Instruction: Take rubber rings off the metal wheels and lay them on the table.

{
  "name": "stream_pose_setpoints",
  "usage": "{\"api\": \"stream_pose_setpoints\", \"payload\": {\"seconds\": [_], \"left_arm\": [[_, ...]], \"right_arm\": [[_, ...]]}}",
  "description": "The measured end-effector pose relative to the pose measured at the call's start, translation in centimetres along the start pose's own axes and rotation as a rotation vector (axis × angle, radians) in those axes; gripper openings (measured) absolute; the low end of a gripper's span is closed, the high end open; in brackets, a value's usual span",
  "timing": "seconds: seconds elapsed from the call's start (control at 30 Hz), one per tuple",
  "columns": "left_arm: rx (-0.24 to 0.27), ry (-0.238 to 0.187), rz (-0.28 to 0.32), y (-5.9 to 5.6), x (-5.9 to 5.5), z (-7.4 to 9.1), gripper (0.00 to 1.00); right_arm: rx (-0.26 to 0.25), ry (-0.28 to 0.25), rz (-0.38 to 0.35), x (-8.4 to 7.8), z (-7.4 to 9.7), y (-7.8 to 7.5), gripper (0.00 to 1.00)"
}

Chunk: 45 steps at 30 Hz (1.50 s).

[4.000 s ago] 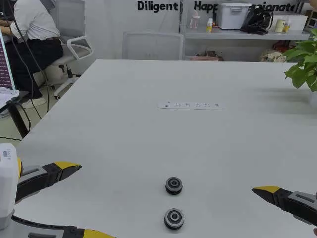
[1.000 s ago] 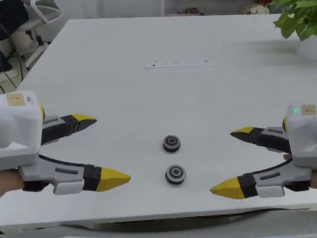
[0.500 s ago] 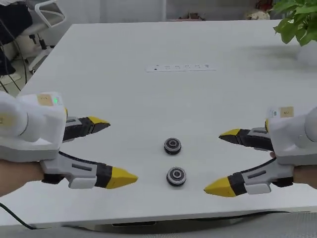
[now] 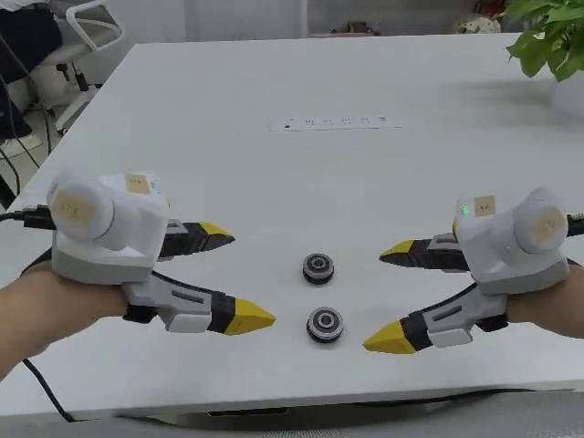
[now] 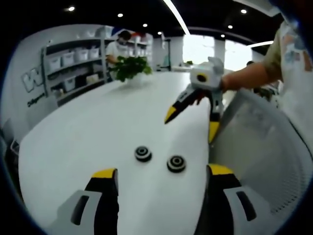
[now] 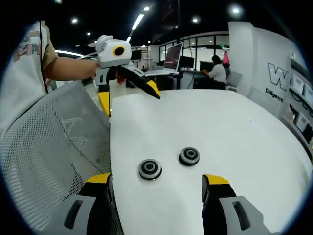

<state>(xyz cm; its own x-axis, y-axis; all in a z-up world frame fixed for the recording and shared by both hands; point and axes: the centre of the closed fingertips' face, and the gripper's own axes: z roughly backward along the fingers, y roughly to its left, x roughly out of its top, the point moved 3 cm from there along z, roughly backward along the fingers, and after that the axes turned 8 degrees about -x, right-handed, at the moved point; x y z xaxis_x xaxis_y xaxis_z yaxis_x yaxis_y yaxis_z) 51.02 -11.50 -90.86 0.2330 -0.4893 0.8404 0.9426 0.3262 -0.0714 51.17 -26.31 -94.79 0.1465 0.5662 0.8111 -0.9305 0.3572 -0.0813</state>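
Observation:
Two small metal wheels with black rubber rings lie flat on the white table (image 4: 274, 182) near its front edge: a far wheel (image 4: 318, 267) and a near wheel (image 4: 325, 324). My left gripper (image 4: 245, 278) stands open just left of them, its yellow tips spread with nothing between. My right gripper (image 4: 380, 299) stands open just right of them, also holding nothing. In the left gripper view the far wheel (image 5: 143, 153) and near wheel (image 5: 176, 163) lie ahead of the jaws, with the right gripper (image 5: 190, 125) beyond. The right gripper view has the near wheel (image 6: 150, 169) and far wheel (image 6: 189, 156).
A white power strip (image 4: 334, 122) is set in the table's middle. A green plant (image 4: 547, 36) stands at the far right corner. An office chair (image 4: 87, 23) is at the far left. A grey mesh chair back (image 6: 58, 161) sits at the table's front edge.
Both grippers have moved inward toward the two wheels, and stay open. The head camera has tilted down since the oldest frame. The wheels have not moved.

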Motion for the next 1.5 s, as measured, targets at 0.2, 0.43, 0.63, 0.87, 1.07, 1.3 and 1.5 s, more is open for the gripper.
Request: {"api": "stream_pose_setpoints", "payload": {"seconds": [0.2,0.43,0.63,0.87,1.07,1.3,1.5], "left_arm": [[-0.040,0.044,-0.035,-0.2,-0.3,-1.7,0.67],[-0.079,0.055,-0.041,-0.2,-0.3,-3.2,0.61],[-0.114,0.082,-0.047,-0.4,-0.8,-4.4,0.53],[-0.162,0.110,-0.052,-0.6,-1.3,-6.0,0.48],[-0.189,0.120,-0.067,-1.0,-1.4,-7.3,0.37],[-0.220,0.133,-0.056,-1.4,-1.6,-8.7,0.34],[-0.226,0.148,-0.066,-1.6,-1.8,-9.6,0.28]], "right_arm": [[0.042,0.019,0.028,-0.6,-0.9,0.2,0.65],[0.073,0.031,0.025,-0.9,-1.9,0.0,0.56],[0.092,0.036,0.029,-0.9,-2.7,0.0,0.51],[0.105,0.047,0.028,-1.3,-3.5,-0.1,0.49],[0.116,0.054,0.023,-1.5,-3.7,0.2,0.48],[0.125,0.063,0.024,-1.9,-3.7,0.4,0.48],[0.125,0.065,0.017,-2.1,-3.7,0.4,0.48]]}}
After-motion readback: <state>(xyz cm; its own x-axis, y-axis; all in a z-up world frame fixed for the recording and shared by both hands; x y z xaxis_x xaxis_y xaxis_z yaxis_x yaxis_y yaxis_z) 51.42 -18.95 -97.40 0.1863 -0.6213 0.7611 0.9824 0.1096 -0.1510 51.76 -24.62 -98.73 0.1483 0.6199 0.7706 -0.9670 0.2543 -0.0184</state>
